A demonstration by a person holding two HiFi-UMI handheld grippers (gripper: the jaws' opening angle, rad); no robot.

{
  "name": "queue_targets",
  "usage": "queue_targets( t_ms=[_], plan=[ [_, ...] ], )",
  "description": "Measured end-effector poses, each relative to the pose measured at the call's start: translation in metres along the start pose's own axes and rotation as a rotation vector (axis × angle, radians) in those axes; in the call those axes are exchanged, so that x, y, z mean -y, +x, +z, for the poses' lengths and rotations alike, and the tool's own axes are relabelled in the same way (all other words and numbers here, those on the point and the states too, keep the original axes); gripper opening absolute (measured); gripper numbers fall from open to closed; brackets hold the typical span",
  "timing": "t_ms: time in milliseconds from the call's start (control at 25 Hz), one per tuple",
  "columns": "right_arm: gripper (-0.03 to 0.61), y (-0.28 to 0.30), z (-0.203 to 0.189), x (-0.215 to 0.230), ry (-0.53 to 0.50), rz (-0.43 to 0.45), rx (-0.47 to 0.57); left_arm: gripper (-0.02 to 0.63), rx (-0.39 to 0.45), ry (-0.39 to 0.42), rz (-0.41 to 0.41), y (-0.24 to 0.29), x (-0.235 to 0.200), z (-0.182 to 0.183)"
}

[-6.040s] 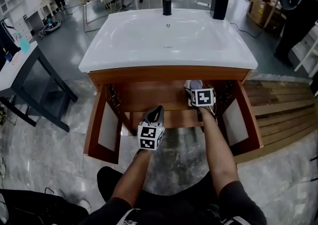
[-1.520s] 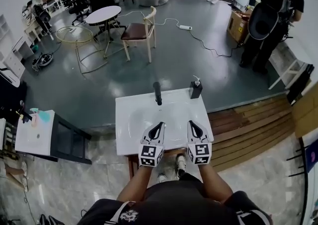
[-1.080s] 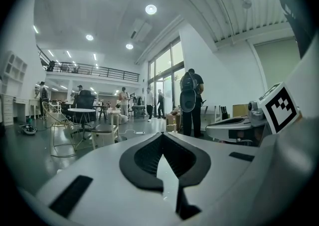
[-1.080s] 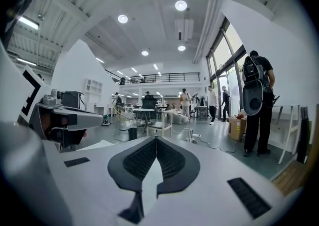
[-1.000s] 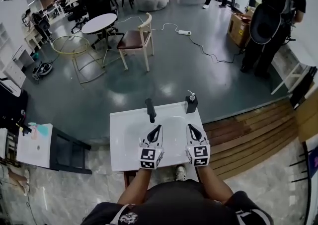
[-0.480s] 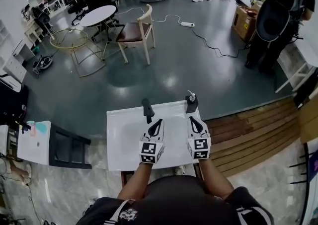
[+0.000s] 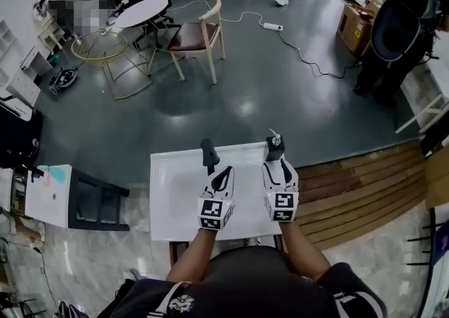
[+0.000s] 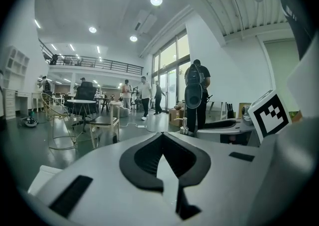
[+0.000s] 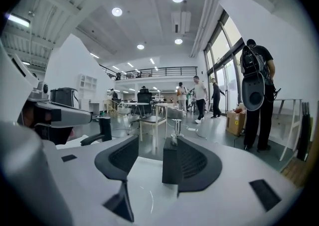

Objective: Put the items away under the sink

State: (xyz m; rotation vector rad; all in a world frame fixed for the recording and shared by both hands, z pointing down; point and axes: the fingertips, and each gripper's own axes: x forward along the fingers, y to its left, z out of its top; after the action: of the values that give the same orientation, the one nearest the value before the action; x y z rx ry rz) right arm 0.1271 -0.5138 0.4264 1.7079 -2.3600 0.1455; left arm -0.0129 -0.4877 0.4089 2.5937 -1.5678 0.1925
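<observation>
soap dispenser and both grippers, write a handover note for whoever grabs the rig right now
Grippers: left gripper shut and empty, over the white sink top by the black faucet. The right gripper is open, its jaws have just been opening; the black soap dispenser stands in the gap, close to one jaw, not clamped.
Done: nothing stowed that these views show.
Left: close on the soap dispenser, lift it, put it under the sink.

The right gripper (image 7: 279, 164) hides part of the soap dispenser (image 7: 274, 145) on the sink's (image 7: 175, 197) back corner
</observation>
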Motion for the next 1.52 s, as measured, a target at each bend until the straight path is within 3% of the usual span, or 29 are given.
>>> queue_targets(
  t_ms=[120, 520, 1200, 1320, 1520],
  plan=[
    [0.29, 0.01, -0.004, 0.005, 0.018, 0.002, -0.007, 0.008, -0.007, -0.009, 0.005, 0.004, 0.0, -0.002],
    [0.397, 0.058, -0.036, 0.031, 0.049, -0.031, -0.059, 0.008, -0.027, -0.004, -0.005, 0.033, 0.001, -0.009],
    [0.397, 0.112, -0.072, 0.044, 0.039, -0.01, -0.127, 0.008, -0.095, -0.026, 0.015, 0.05, -0.007, -0.036],
    [0.34, 0.109, -0.073, 0.05, 0.039, -0.022, -0.121, 0.008, -0.102, -0.024, 0.016, 0.05, -0.002, -0.038],
    [0.334, 0.11, -0.07, 0.05, 0.03, -0.019, -0.106, 0.008, -0.097, -0.024, 0.022, 0.049, -0.005, -0.035]
  ],
)
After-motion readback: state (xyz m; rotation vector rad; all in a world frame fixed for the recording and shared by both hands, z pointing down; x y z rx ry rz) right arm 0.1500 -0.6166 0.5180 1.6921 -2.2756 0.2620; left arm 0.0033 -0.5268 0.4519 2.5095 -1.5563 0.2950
